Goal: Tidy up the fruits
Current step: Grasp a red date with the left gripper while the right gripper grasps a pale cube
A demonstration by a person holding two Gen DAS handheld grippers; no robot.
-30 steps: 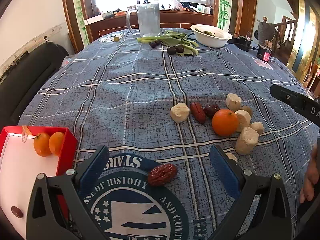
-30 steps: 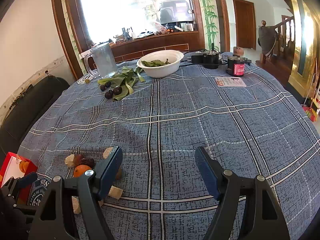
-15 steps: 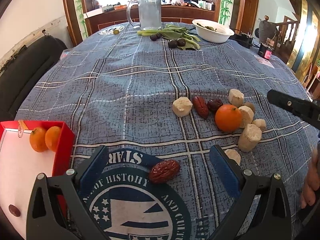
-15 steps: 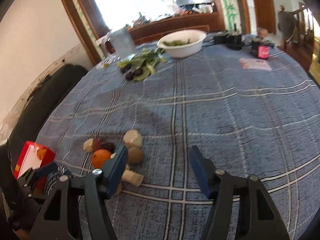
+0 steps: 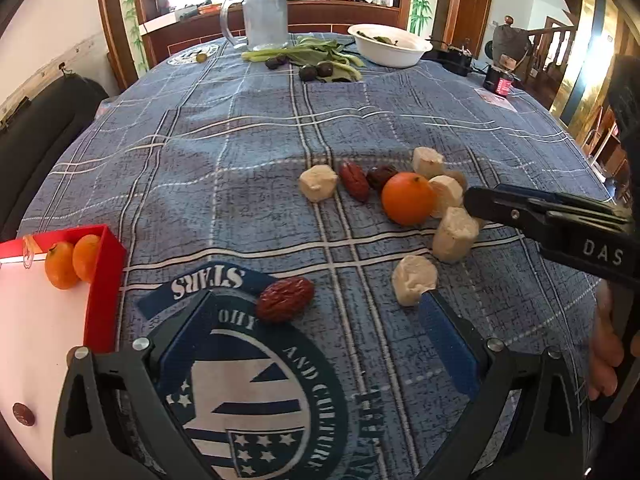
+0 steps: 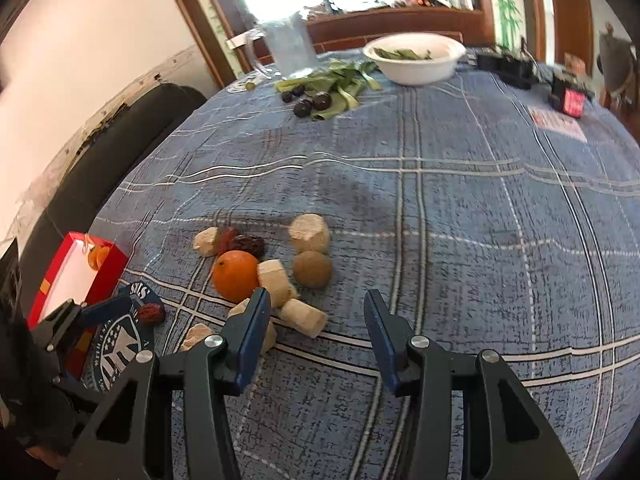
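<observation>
My left gripper [image 5: 316, 300] is open and empty, just short of a lone red date [image 5: 285, 299] on the round emblem of the cloth. A red box [image 5: 102, 276] at the left holds two small oranges [image 5: 72, 261] and a date [image 5: 23, 414]. A pile lies mid-table: an orange [image 5: 407, 199], two dates [image 5: 354, 181] and several pale chunks [image 5: 455, 234]. My right gripper [image 6: 316, 306] is open and empty, near the pile's right side. There I see the orange [image 6: 235, 275], a brown round fruit [image 6: 312, 269] and pale chunks [image 6: 303, 317].
At the table's far end stand a glass mug [image 5: 264, 16], a white bowl [image 5: 389, 46], green leaves with dark fruits [image 5: 316, 70] and a small red jar [image 5: 498, 82]. A dark sofa [image 5: 36, 128] runs along the left edge. The blue plaid cloth [image 5: 240, 140] covers the table.
My right gripper has swung left and down towards the fruit pile. My left gripper has shifted slightly, with the lone date staying just ahead of it.
</observation>
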